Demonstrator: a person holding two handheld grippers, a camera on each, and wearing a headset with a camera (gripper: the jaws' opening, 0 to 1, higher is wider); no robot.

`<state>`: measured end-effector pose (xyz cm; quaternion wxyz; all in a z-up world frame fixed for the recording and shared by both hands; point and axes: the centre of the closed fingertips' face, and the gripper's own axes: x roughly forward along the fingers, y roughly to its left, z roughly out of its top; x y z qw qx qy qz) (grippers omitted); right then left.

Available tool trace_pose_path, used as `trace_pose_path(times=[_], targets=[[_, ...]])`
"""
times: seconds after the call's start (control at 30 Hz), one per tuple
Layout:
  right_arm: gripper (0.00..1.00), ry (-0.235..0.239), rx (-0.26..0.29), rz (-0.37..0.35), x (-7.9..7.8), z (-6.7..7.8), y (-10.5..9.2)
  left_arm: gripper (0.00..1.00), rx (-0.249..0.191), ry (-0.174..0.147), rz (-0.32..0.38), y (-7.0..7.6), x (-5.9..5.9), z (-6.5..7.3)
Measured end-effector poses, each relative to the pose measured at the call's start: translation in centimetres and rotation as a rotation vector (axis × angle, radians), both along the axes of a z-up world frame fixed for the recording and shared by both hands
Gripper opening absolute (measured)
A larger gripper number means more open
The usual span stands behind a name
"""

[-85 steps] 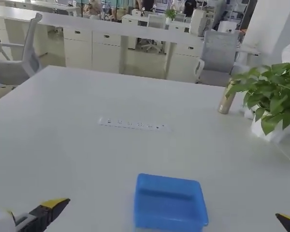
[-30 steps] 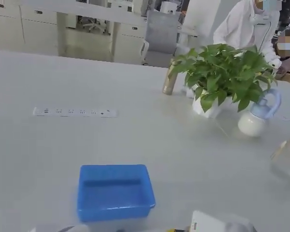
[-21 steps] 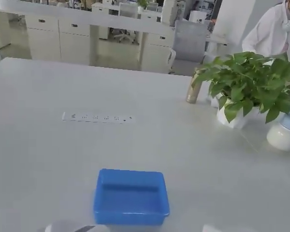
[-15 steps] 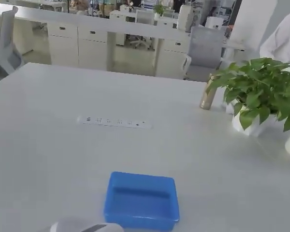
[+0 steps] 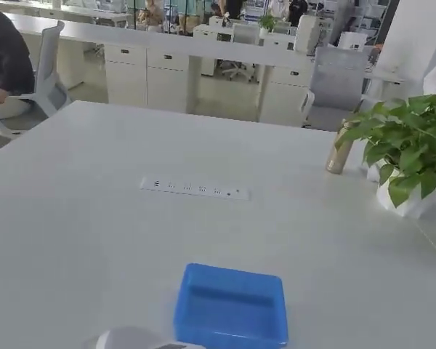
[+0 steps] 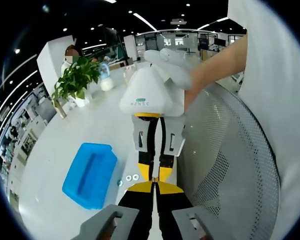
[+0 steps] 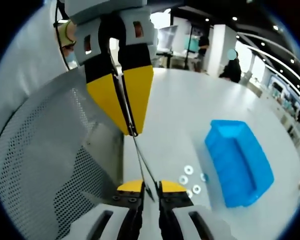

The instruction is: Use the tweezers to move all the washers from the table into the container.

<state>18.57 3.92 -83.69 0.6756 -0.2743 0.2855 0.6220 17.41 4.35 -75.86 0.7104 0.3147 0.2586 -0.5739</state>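
A pair of thin metal tweezers (image 7: 135,145) spans the two grippers, which face each other tip to tip over the table's near edge. My right gripper (image 7: 150,192) is shut on its lower end. My left gripper (image 7: 121,97) grips its upper end between yellow jaws. In the left gripper view my left gripper (image 6: 155,188) meets the right gripper (image 6: 154,172) nose to nose. Several washers (image 7: 190,181) (image 6: 130,178) lie on the table beside the blue container (image 7: 238,160) (image 6: 90,174) (image 5: 231,309), which looks empty.
A grey mesh chair back (image 6: 230,165) (image 7: 45,150) stands close behind the grippers. A white power strip (image 5: 196,190) lies mid-table. A potted plant (image 5: 410,149) and a metal bottle (image 5: 339,149) stand at the right. A person sits at the far left (image 5: 3,62).
The head view has swung around while the container and power strip stay put. The yellow jaw tips seen at the bottom corners 2.8 s ago have left that view.
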Motion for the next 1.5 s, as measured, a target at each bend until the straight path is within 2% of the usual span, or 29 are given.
trace_pose_path(times=[0.1,0.2,0.33,0.57,0.7,0.77,1.03,1.23,1.37,1.5], targets=[[0.07,-0.014,0.025,-0.020,0.8,0.4,0.3,0.00,0.015,-0.014,-0.006,0.1,0.7,0.4],[0.07,-0.048,0.050,-0.051,2.2,0.7,0.7,0.00,0.026,-0.032,-0.011,0.0,1.6,0.9],[0.07,-0.049,0.075,-0.068,3.3,0.8,1.5,0.00,0.058,-0.047,-0.025,0.2,2.9,1.1],[0.07,-0.040,0.095,-0.076,3.8,0.6,2.0,0.00,0.096,-0.034,-0.058,0.3,3.8,0.9],[0.07,-0.031,0.103,-0.087,3.9,0.5,2.0,0.00,0.094,-0.022,-0.065,0.2,4.1,0.6],[0.07,-0.043,0.104,-0.088,4.2,0.3,1.9,0.00,0.099,-0.019,-0.071,0.2,4.3,0.6],[0.07,-0.034,0.113,-0.103,4.4,0.4,1.9,0.00,0.081,0.008,-0.074,0.3,5.0,0.7],[0.07,-0.043,0.114,-0.107,4.6,0.6,1.9,0.00,0.089,0.005,-0.094,0.1,5.2,0.9],[0.07,-0.019,0.128,-0.125,4.7,0.3,1.9,0.00,0.107,-0.002,-0.110,0.1,5.3,0.4],[0.07,0.000,0.134,-0.137,4.7,0.3,1.8,0.00,0.076,0.039,-0.101,-0.1,5.4,0.5]])
